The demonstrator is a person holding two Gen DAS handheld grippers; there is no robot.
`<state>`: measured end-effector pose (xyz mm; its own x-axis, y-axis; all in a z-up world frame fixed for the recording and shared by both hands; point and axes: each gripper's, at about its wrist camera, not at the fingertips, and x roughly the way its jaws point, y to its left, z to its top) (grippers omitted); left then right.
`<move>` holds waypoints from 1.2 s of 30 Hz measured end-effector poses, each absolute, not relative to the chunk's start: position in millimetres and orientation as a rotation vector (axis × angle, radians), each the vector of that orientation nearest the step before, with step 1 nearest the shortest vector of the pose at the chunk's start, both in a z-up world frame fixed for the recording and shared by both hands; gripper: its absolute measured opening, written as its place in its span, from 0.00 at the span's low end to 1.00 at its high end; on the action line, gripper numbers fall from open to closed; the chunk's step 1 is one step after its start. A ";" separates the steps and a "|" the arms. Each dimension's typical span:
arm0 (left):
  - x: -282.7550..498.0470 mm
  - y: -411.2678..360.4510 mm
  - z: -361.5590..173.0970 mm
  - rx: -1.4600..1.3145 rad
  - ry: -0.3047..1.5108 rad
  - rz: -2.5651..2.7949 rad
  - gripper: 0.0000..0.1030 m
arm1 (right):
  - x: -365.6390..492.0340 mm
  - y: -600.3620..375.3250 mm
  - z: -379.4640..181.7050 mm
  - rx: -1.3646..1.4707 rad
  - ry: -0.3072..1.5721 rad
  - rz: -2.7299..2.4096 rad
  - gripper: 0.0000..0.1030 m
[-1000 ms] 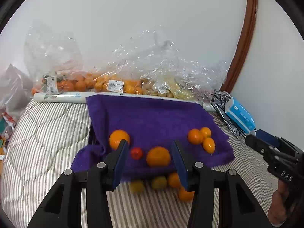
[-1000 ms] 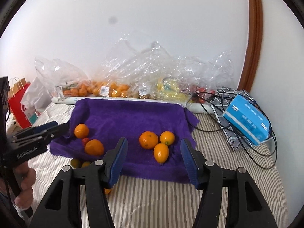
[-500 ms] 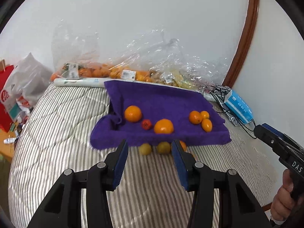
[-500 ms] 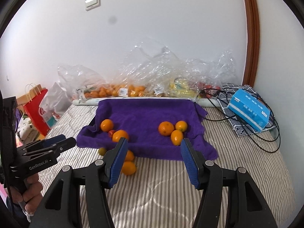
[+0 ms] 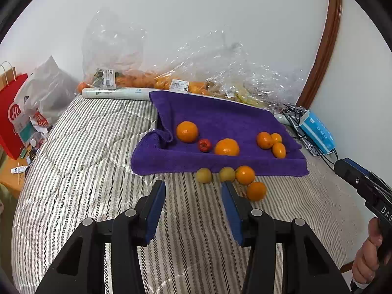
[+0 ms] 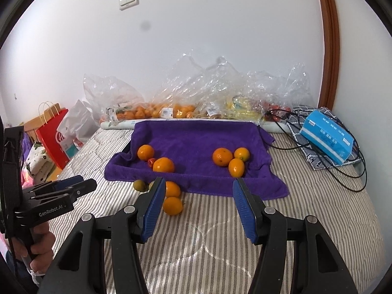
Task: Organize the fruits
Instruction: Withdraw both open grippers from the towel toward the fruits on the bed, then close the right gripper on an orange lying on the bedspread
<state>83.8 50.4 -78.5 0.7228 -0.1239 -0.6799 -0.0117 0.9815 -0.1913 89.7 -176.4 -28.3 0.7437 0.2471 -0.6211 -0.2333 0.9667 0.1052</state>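
A purple towel lies over a tray on the striped bed. On it sit two oranges and a small red fruit at the left, and three small oranges at the right. Two yellow-green fruits and two oranges lie on the bed just in front of the towel. My left gripper hangs open and empty short of them. My right gripper is open too, its jaws closing a little, with nothing between them.
Clear plastic bags of oranges and bananas line the wall behind the towel. A blue tissue box and black cables lie at the right. A red paper bag stands off the bed's left side.
Both grippers have drawn back from the towel, so the fruit looks smaller and farther. The loose fruits in front of the towel now show clear of the left fingers.
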 end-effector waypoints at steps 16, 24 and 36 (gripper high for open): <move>114.9 74.8 -119.2 -0.203 0.844 -0.066 0.47 | 127.8 -143.6 -85.9 -0.002 0.804 0.323 0.47; 123.8 84.4 -134.8 -0.226 0.835 -0.075 0.51 | 145.9 -115.6 -123.7 -0.048 0.887 0.363 0.47; 125.8 75.6 -139.0 -0.213 0.845 -0.112 0.51 | 144.6 -117.1 -135.0 -0.073 0.893 0.388 0.34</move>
<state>125.8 75.6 -139.0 0.6597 -0.1824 -0.7290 0.0135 0.9728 -0.2312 144.6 -117.1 -135.0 0.5622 0.2989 -0.7711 -0.3594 0.9281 0.0977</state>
